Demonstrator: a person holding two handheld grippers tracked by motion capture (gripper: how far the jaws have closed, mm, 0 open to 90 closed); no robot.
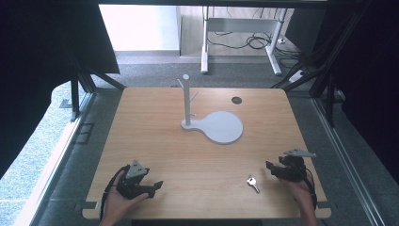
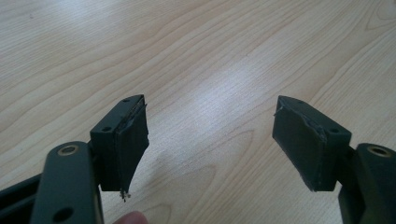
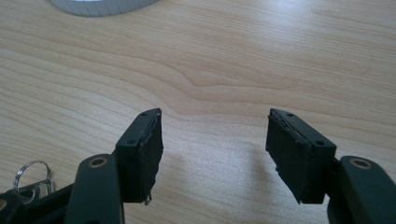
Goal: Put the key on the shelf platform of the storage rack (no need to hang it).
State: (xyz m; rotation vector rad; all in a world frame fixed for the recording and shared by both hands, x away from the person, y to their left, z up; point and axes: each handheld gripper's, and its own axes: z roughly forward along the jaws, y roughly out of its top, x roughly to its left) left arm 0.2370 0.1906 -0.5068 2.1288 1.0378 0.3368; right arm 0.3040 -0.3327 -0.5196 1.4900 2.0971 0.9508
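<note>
Spanning the scene, the wooden table [image 1: 155, 141] carries a grey stand [image 1: 221, 127] at its far middle; the left gripper [image 1: 153, 186] near left and the right gripper [image 1: 270, 167] near right gape empty; the key [image 1: 253, 182] lies just left of the right gripper

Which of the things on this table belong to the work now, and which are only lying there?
For the work:
- key on its ring, nearest the right tongs, which are open
- grey stand with pegs on its round base, the likely place to hang it

Only there:
- left tongs, open over bare wood
- dark round hole in the table
</note>
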